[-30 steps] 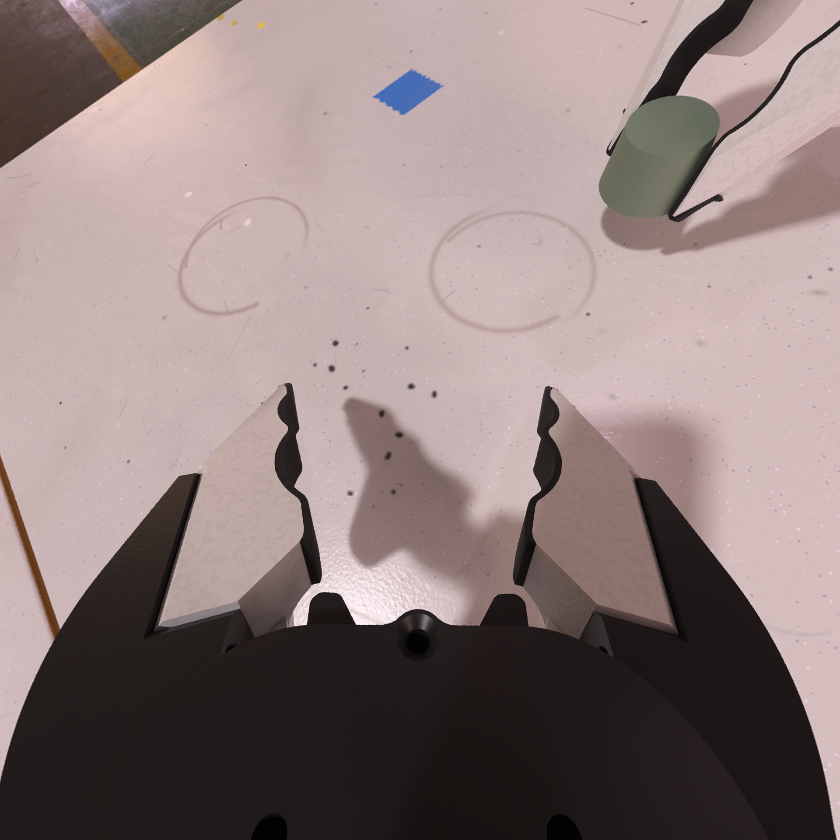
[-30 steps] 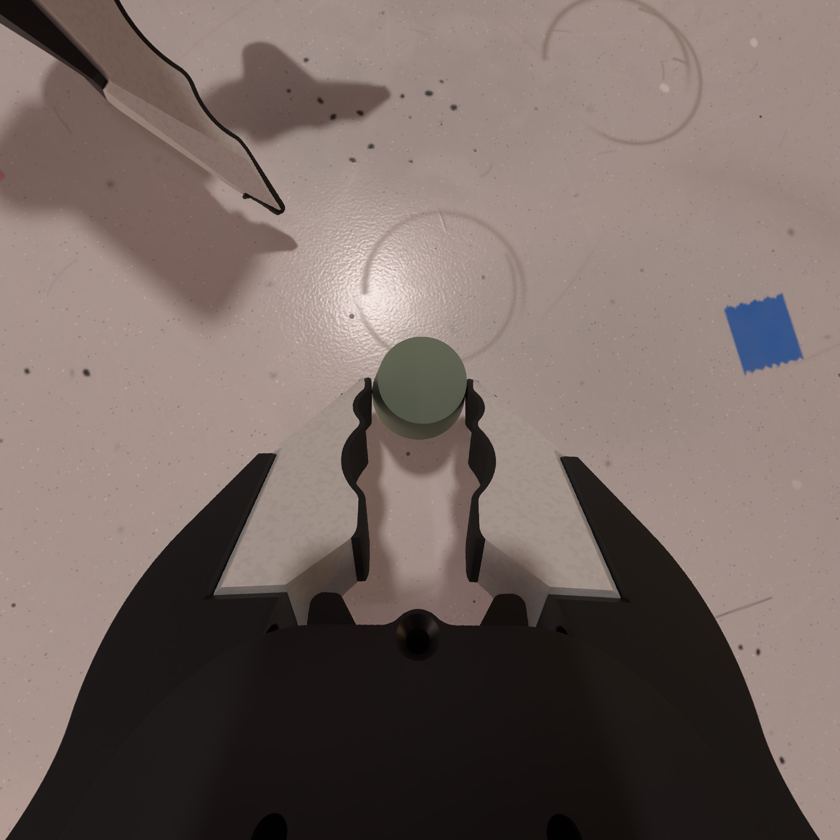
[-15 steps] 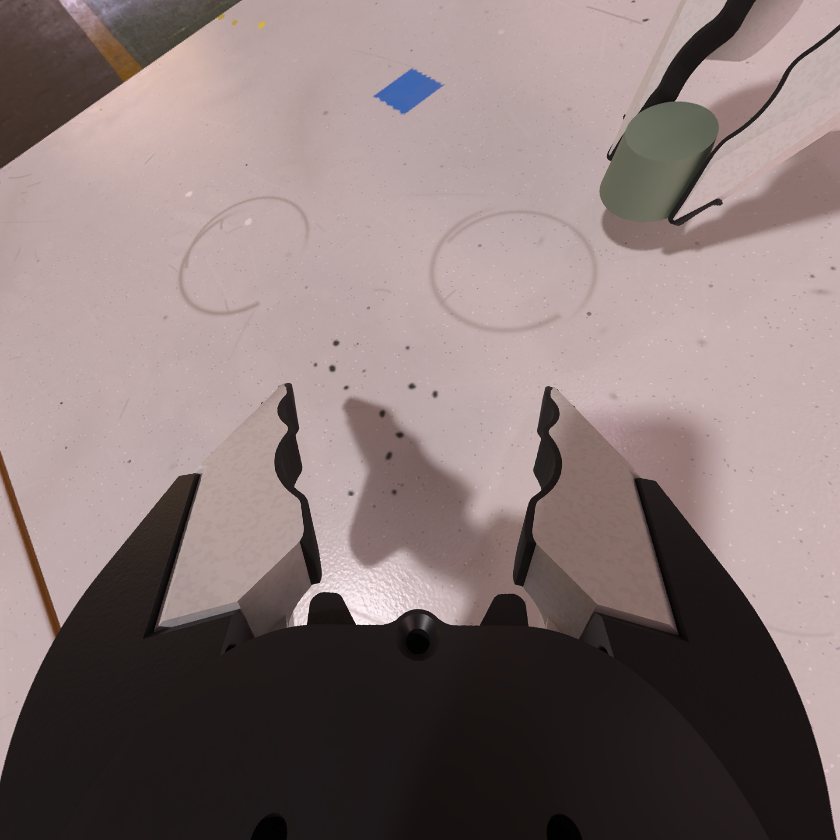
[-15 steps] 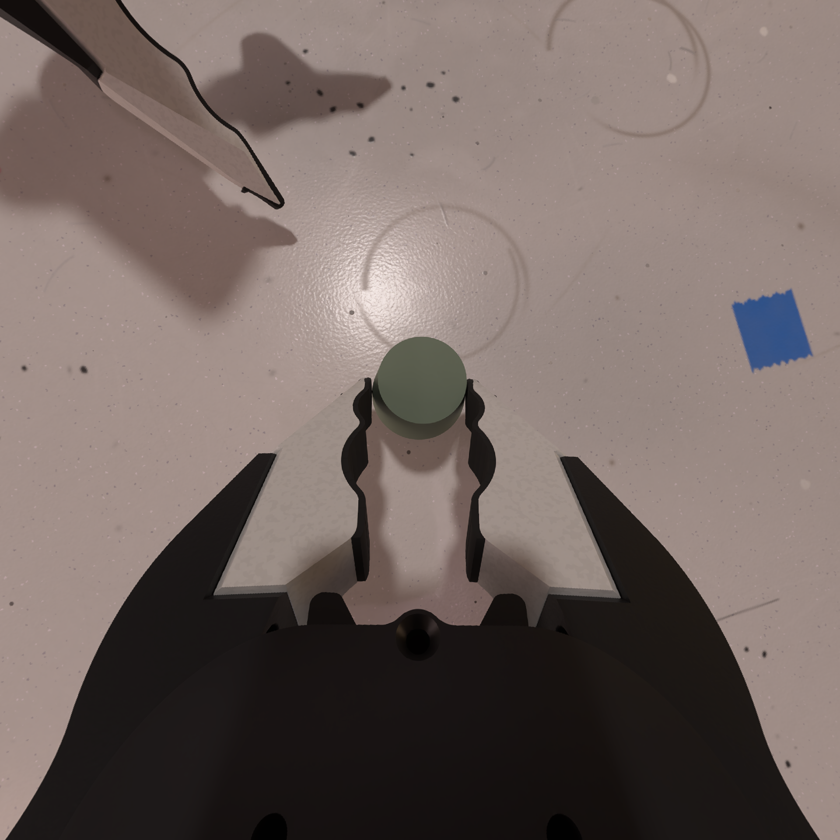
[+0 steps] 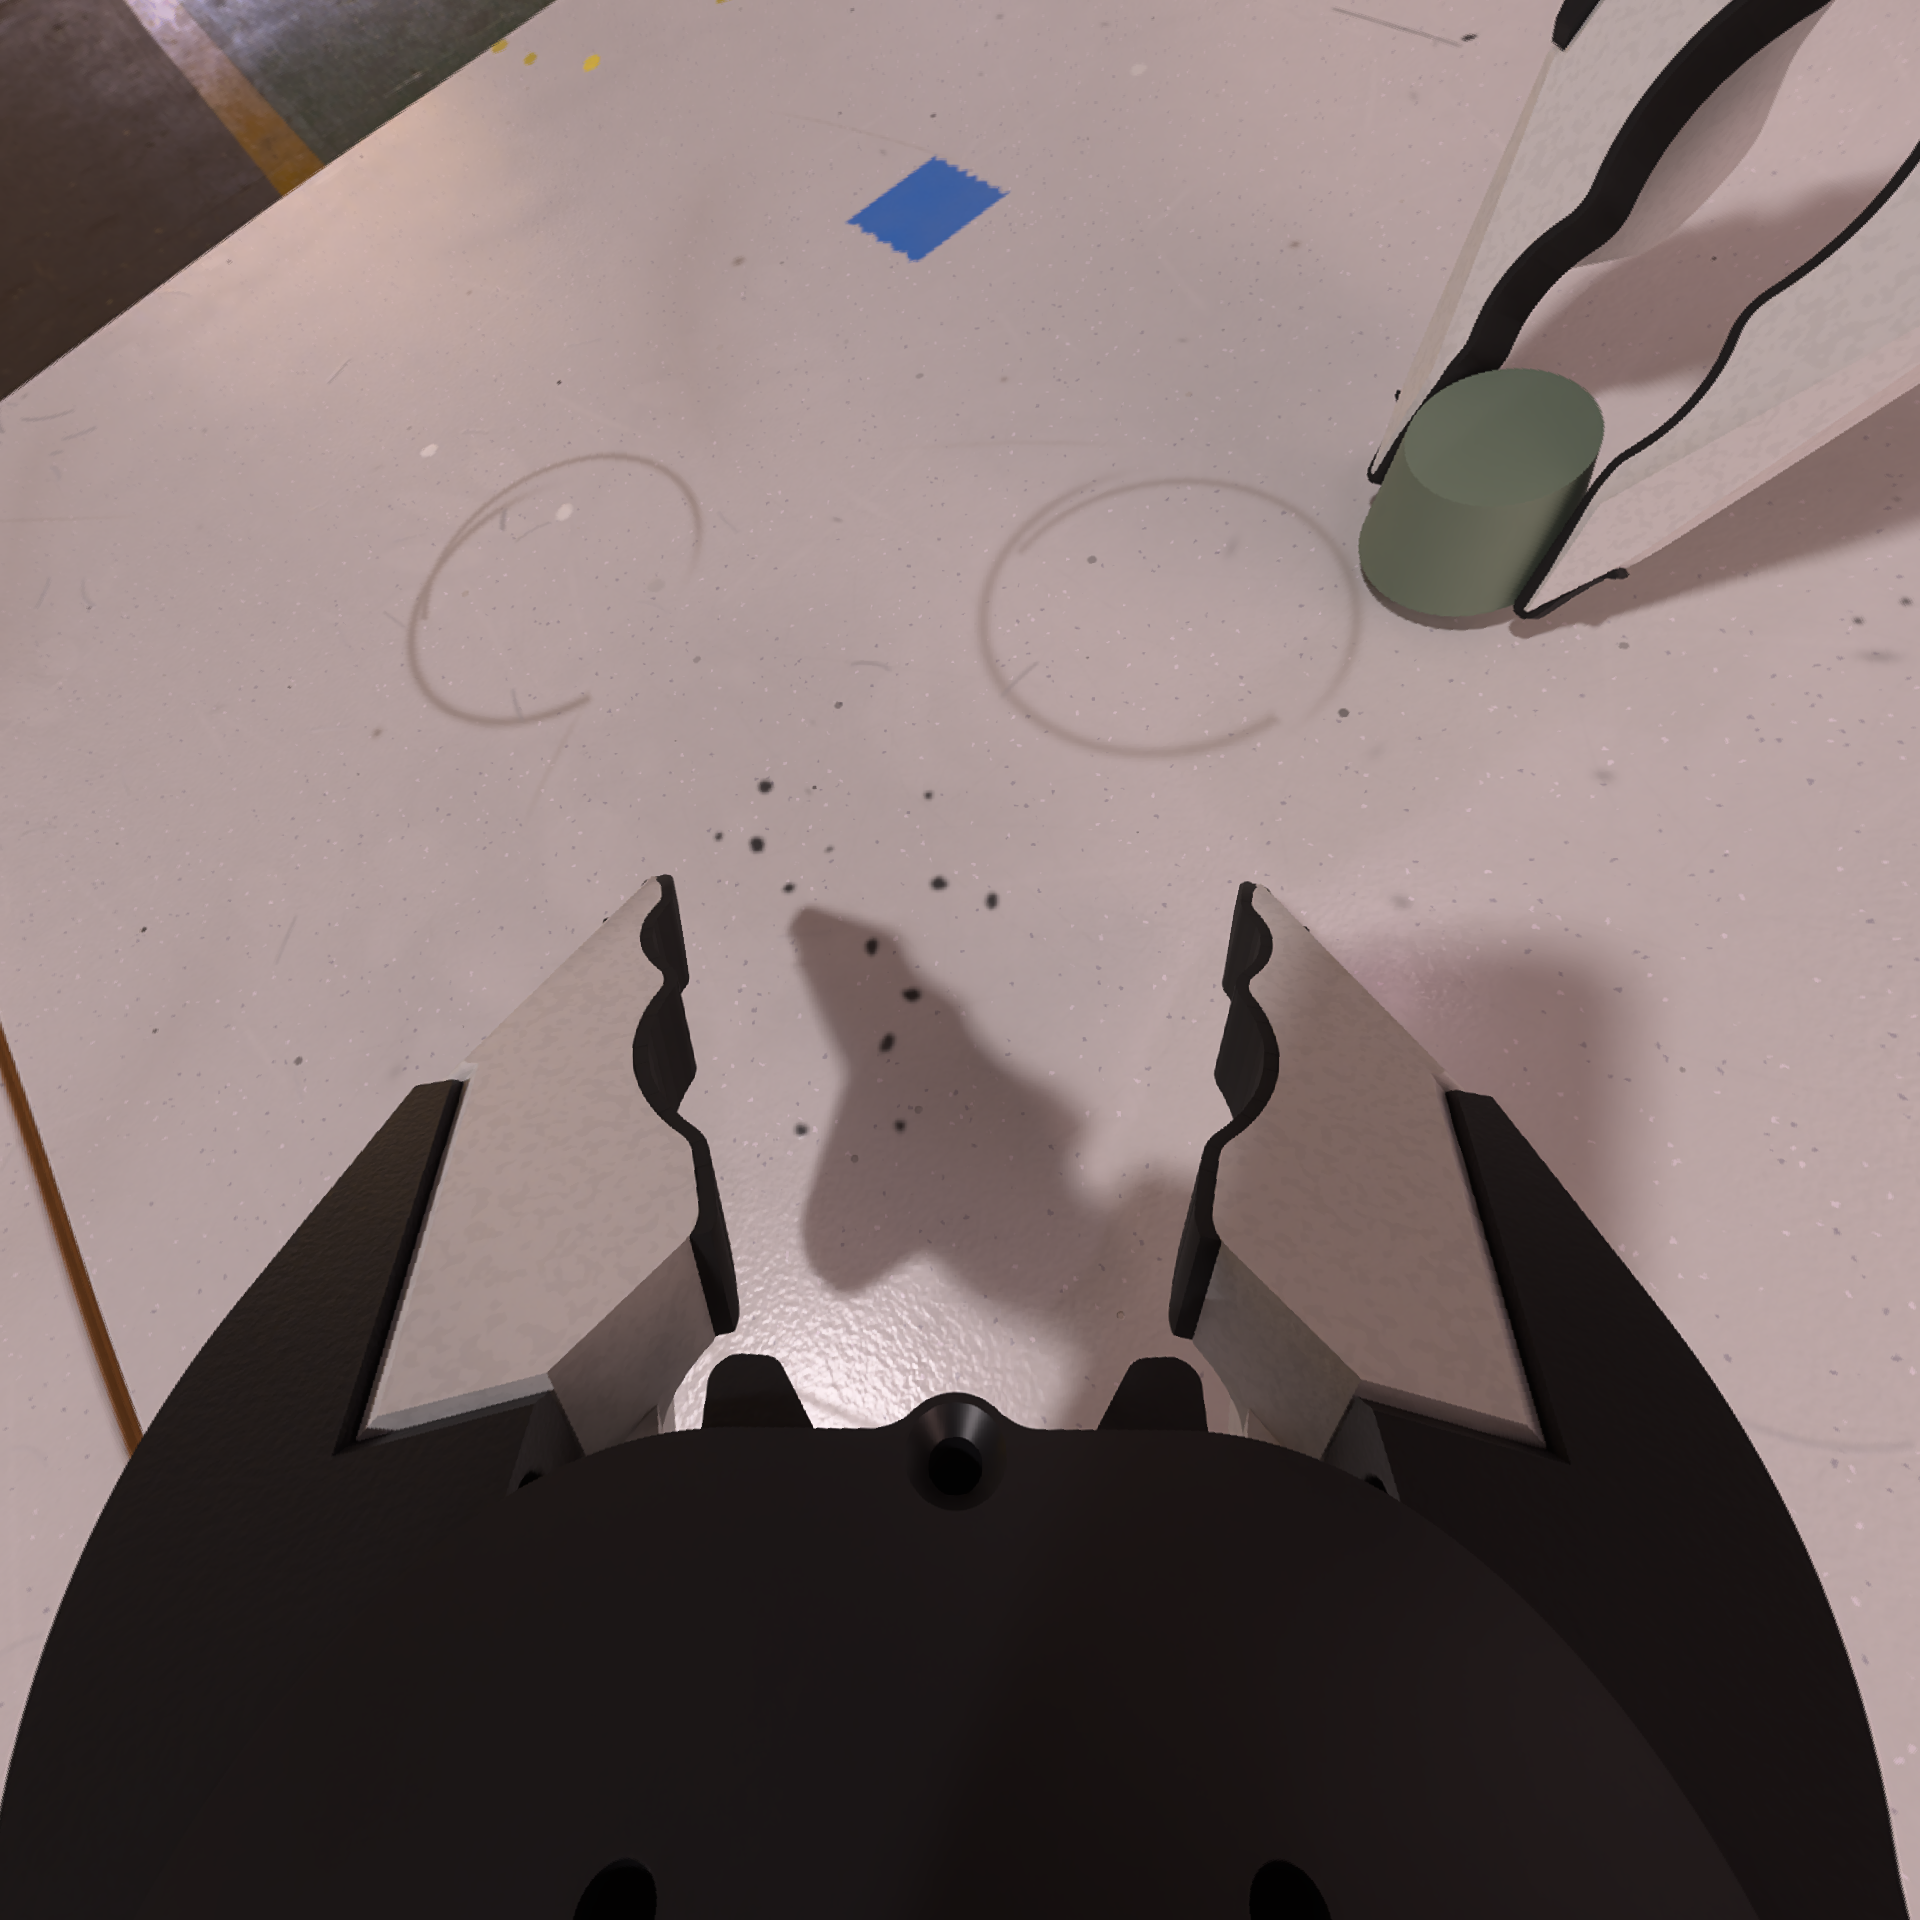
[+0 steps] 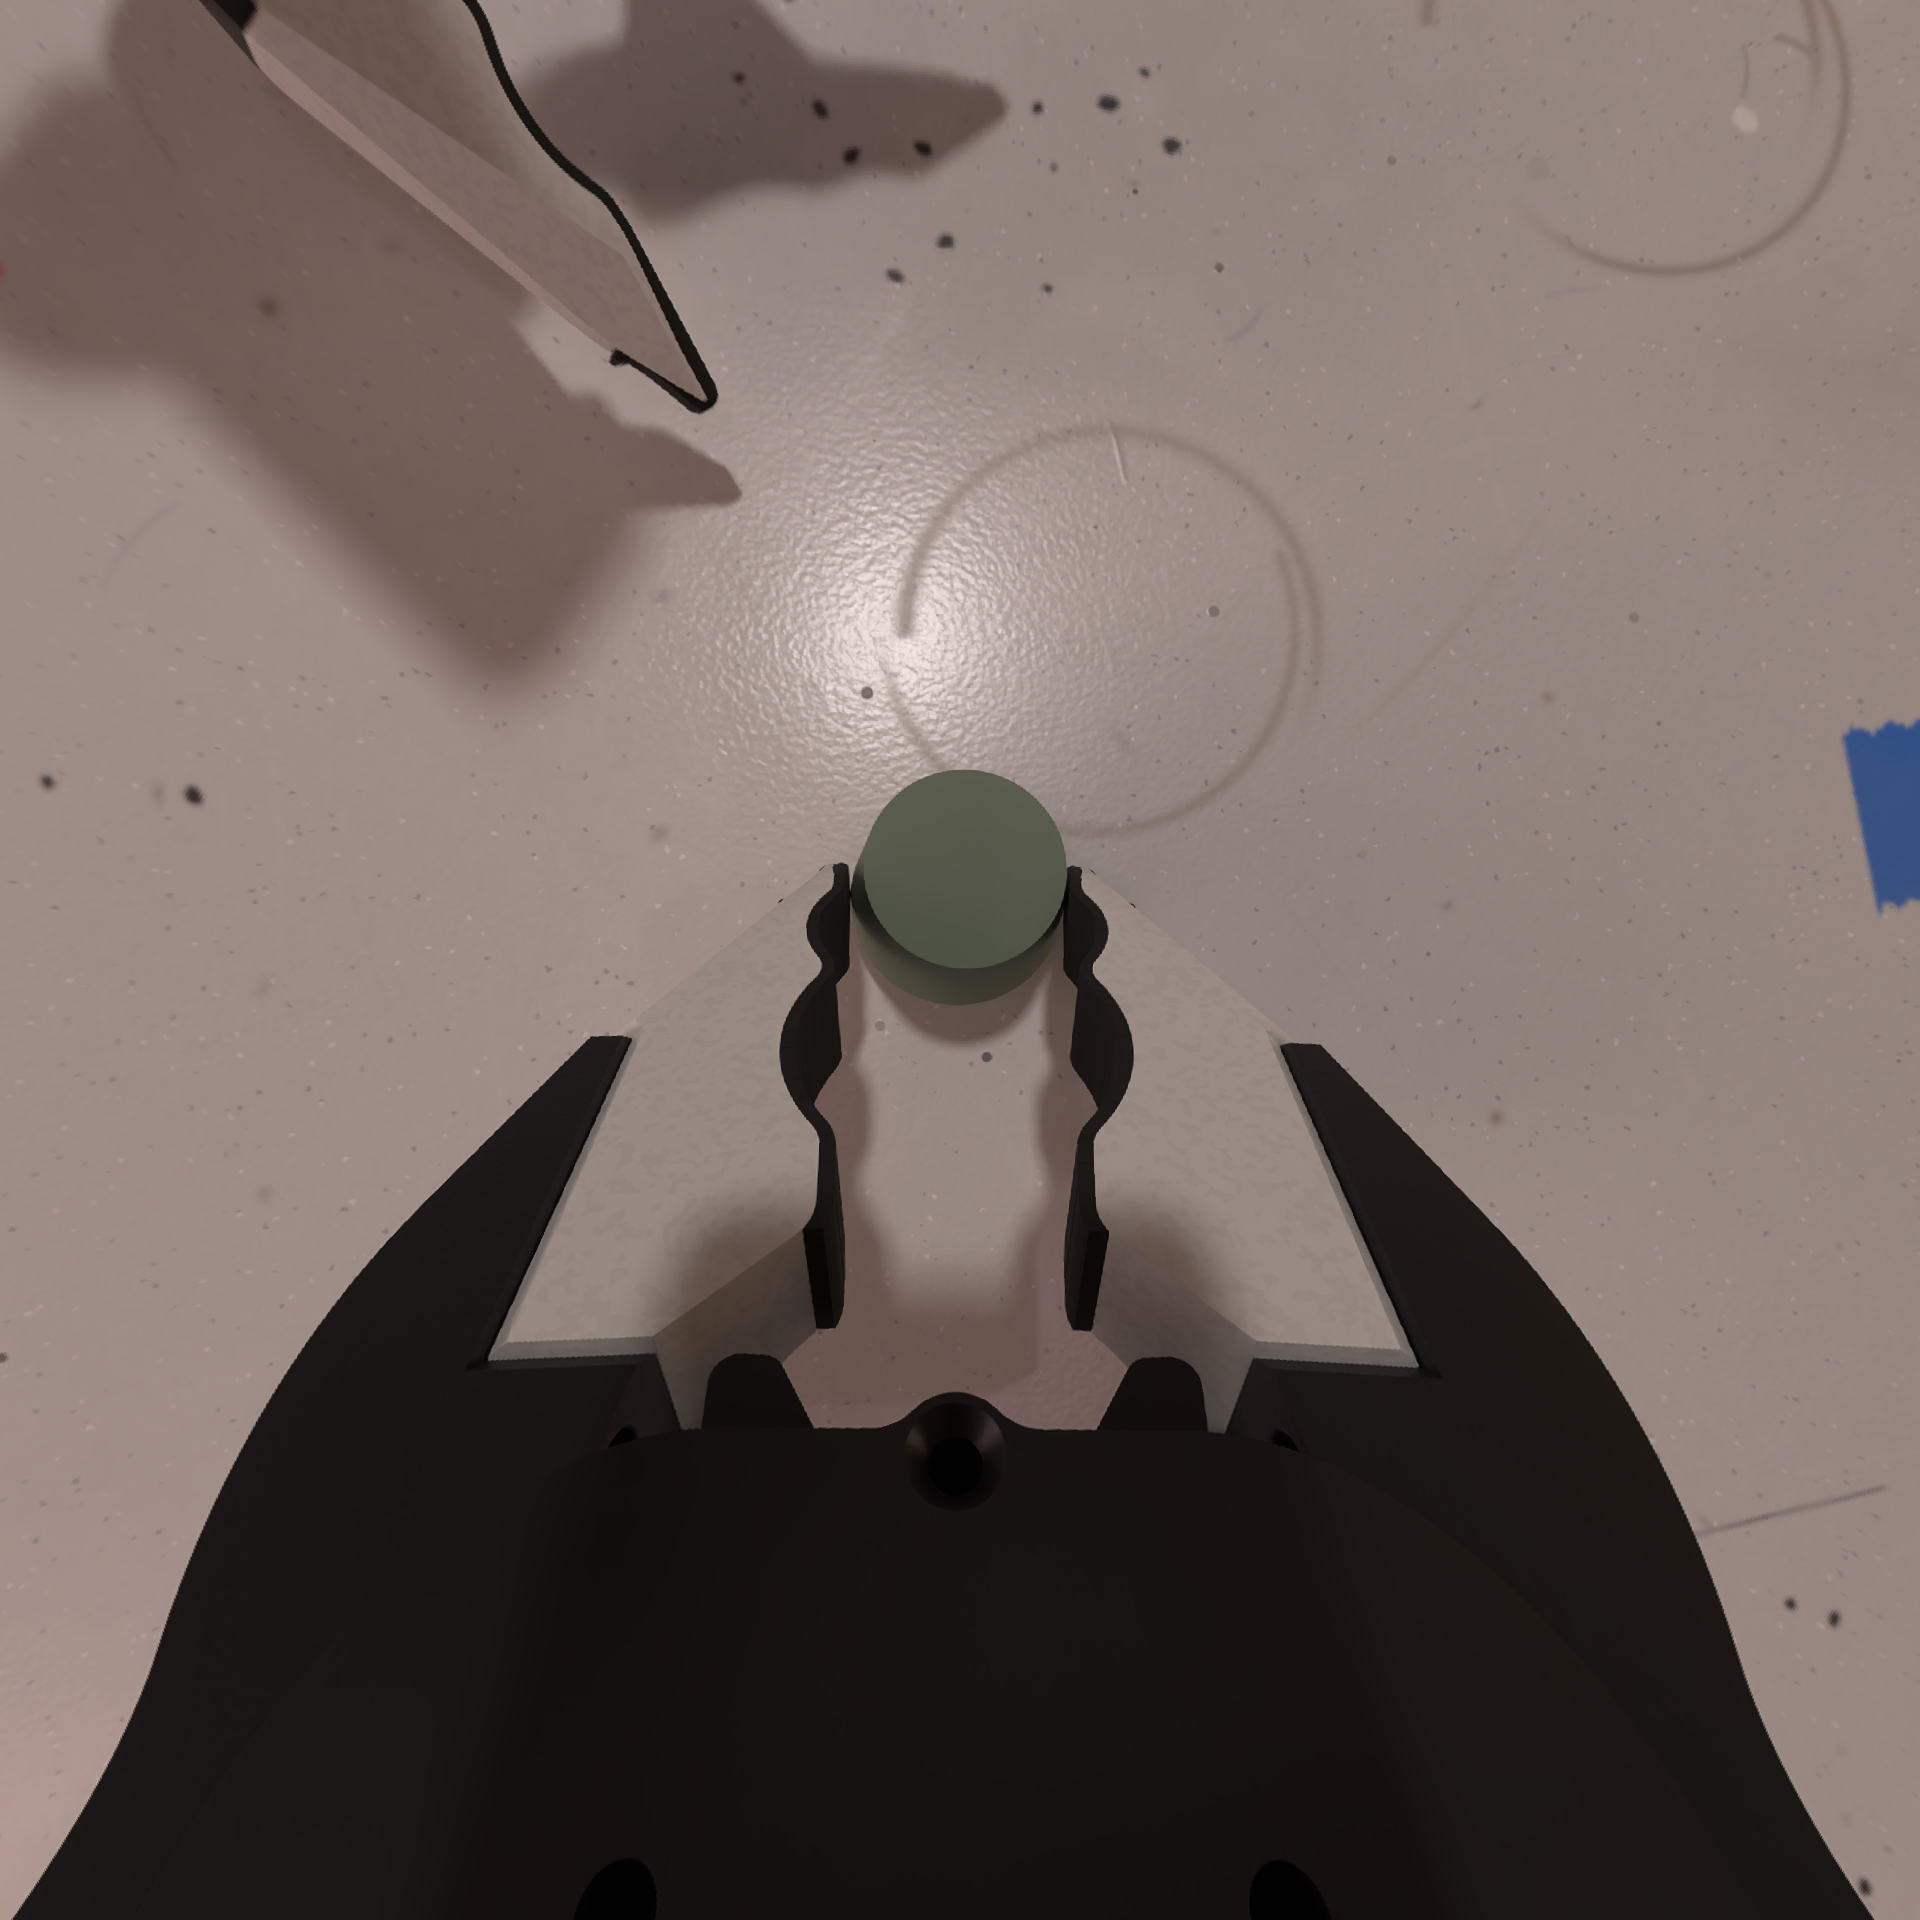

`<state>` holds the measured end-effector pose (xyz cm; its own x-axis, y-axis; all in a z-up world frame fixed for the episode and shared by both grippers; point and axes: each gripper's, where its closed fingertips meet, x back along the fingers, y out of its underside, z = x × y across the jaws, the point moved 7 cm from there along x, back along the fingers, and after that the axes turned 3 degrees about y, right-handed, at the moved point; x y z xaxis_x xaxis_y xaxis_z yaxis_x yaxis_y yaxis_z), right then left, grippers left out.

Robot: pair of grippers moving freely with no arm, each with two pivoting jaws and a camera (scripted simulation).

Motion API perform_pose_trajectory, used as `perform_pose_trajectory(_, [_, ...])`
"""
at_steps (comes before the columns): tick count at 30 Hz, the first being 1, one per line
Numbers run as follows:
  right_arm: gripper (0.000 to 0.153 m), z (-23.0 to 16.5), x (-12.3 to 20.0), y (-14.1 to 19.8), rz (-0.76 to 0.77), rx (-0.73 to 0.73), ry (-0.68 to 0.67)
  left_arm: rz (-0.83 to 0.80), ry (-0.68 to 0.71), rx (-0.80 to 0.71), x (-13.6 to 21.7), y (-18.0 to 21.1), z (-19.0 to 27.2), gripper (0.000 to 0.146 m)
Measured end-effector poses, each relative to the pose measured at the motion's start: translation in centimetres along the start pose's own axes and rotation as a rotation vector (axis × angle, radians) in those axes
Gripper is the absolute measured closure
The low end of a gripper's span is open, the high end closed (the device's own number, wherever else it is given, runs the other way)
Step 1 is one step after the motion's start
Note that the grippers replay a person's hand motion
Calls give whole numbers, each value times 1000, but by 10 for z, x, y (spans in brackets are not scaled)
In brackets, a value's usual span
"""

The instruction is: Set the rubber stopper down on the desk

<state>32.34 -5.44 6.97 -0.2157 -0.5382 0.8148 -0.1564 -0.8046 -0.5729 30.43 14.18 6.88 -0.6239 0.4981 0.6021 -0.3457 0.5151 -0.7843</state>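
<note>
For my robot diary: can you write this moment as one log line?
right tool: shut on rubber stopper | stopper: base on desk | left tool: open, empty | release: not yet

The right gripper [image 6: 958, 883] is lowering the grey-green cylindrical rubber stopper [image 5: 1481, 499] to the pale speckled desk [image 5: 623, 935], where its base is now touching or nearly touching beside the faint ring stain [image 5: 1169, 615], its shadow shrinking beneath it.

A blue tape patch [image 5: 927, 208] is lying beyond two faint ring stains [image 5: 1169, 615], with black specks [image 5: 873, 894], perhaps ink, dotting nearby.
</note>
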Motion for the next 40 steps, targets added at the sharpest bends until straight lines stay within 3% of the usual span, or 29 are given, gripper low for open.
perform_pose_trajectory(11, [111,-4,1,6,-3,-23,-57,-1,-2,-4,-1,0,0,42])
perform_pose_trajectory(23, [111,-12,-4,13,178,-107,-39,-8,-10,-16,-2,0,0,42])
perform_pose_trajectory(25, [104,-14,-6,13,204,-104,-19,-10,-13,-19,-2,1,0,42])
perform_pose_trajectory(40, [106,-13,-7,12,207,-109,-11,-13,-16,-26,-3,1,0,42])
